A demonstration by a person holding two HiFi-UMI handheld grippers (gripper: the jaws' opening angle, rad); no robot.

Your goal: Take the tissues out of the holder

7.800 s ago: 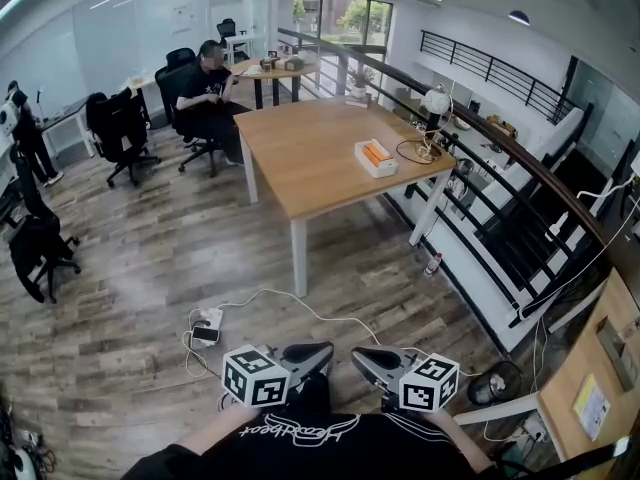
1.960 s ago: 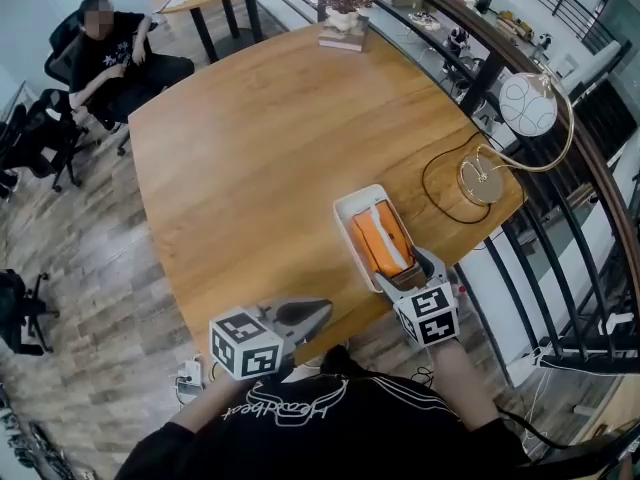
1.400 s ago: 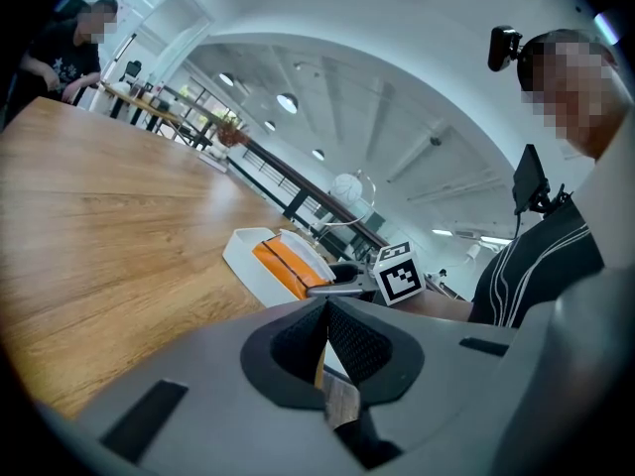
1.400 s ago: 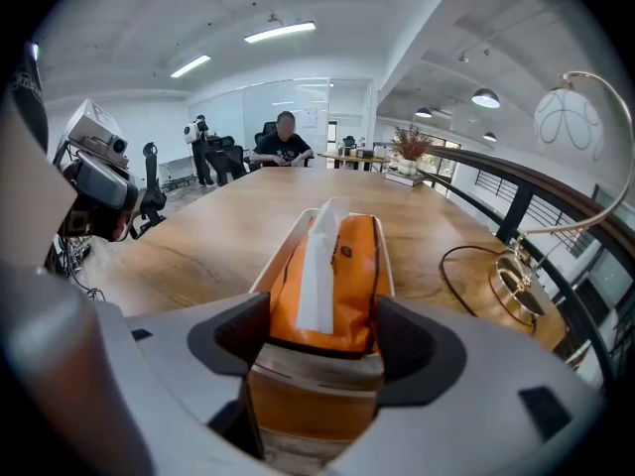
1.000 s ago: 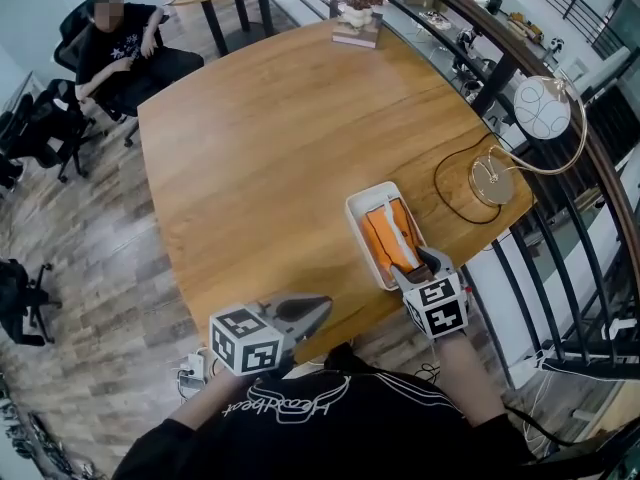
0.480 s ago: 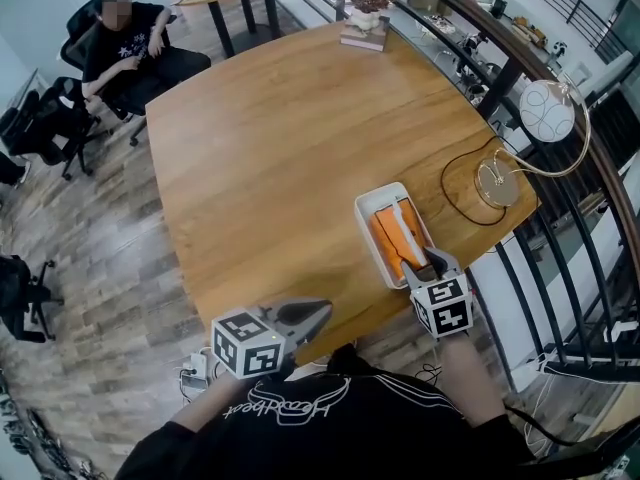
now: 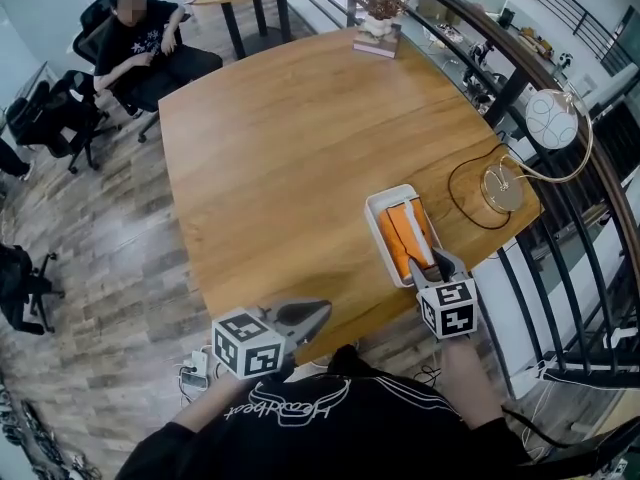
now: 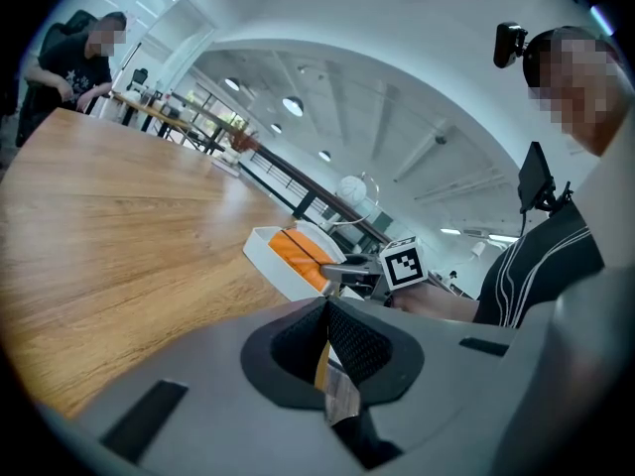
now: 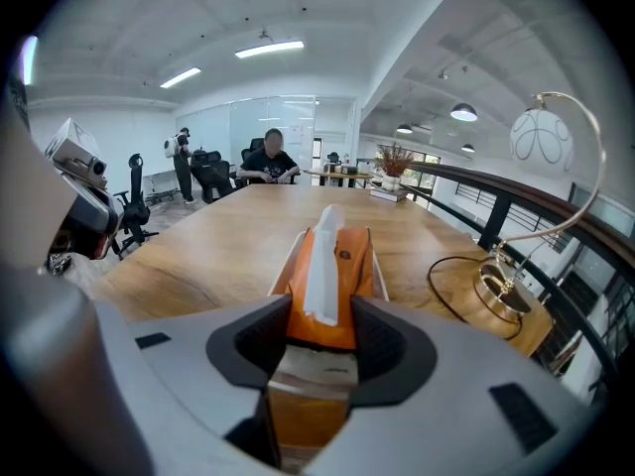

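Now right claw (image 7: 432, 265), just closing, pinches soft orange tissue pack (image 7: 400, 236) in white holder (image 7: 378, 232); left claw (image 7: 322, 311) closed empty.

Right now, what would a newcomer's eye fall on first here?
The orange pack in the white holder, near the near right edge of the table, stands out first. The right gripper has just been closing its jaws, and they clamp the pack's near end. Next comes the globe lamp at the table's right edge.
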